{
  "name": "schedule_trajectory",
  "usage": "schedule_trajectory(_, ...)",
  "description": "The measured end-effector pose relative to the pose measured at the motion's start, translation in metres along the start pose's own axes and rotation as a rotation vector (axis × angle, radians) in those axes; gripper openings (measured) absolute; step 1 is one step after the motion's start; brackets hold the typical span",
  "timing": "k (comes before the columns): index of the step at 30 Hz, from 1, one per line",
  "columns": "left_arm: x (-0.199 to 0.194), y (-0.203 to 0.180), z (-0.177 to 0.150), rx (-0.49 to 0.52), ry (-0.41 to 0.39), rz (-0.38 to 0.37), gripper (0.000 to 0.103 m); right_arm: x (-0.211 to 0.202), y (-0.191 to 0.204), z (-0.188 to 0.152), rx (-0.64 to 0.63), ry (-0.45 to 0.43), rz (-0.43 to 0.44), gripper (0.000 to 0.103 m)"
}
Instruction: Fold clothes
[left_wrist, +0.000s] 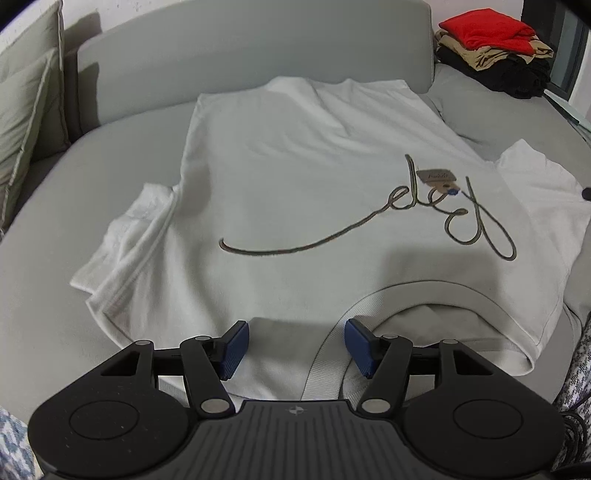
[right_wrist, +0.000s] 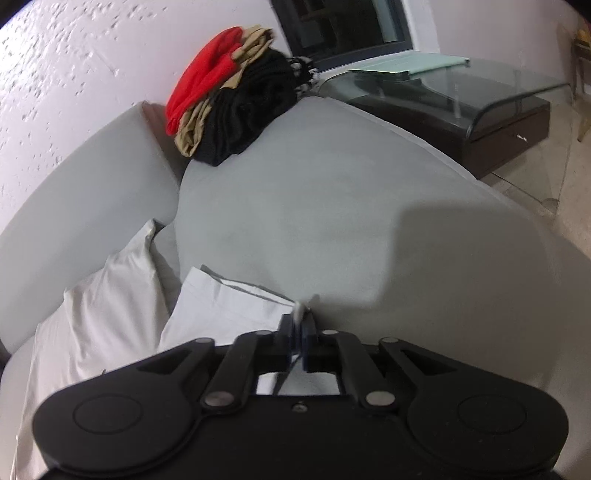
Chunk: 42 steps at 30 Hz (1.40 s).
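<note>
A white T-shirt (left_wrist: 295, 177) with dark cursive lettering and a brown tag lies spread flat on the grey sofa seat (left_wrist: 66, 206), collar (left_wrist: 424, 291) toward me. My left gripper (left_wrist: 295, 347) is open just above the shoulder edge beside the collar, blue pads (left_wrist: 232, 349) on either side of the cloth. My right gripper (right_wrist: 300, 332) is shut on the edge of the shirt's sleeve (right_wrist: 221, 310), with white cloth sticking up between the pads. That sleeve shows at the right of the left wrist view (left_wrist: 535, 184).
A stack of folded clothes, red on top of tan and black (left_wrist: 491, 48), sits at the sofa's far right end (right_wrist: 229, 96). The sofa backrest (left_wrist: 258, 48) runs behind the shirt. A cushion (left_wrist: 26, 110) stands at the left. A glass side table (right_wrist: 461, 96) stands beyond the sofa.
</note>
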<state>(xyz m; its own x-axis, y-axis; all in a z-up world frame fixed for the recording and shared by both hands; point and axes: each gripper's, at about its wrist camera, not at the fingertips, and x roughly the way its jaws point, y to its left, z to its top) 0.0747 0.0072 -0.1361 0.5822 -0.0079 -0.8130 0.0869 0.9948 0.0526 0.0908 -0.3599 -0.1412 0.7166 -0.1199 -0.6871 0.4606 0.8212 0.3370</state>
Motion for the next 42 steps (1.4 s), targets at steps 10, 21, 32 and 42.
schedule_trajectory(10,-0.018,0.006,-0.003,-0.019,-0.070,0.082,0.052,-0.049,0.042,-0.028,-0.065,0.087,0.213,0.024)
schedule_trajectory(21,-0.010,-0.014,-0.024,0.114,-0.023,0.069,0.006,-0.027,0.130,-0.122,-0.546,0.291,0.195,0.007)
schedule_trajectory(32,-0.070,0.116,-0.028,-0.397,-0.197,-0.009,0.044,-0.078,0.110,-0.100,-0.334,0.286,0.332,0.055)
schedule_trajectory(42,-0.019,0.220,-0.032,-0.798,-0.169,-0.028,0.045,-0.072,0.144,-0.104,-0.224,0.346,0.438,0.064)
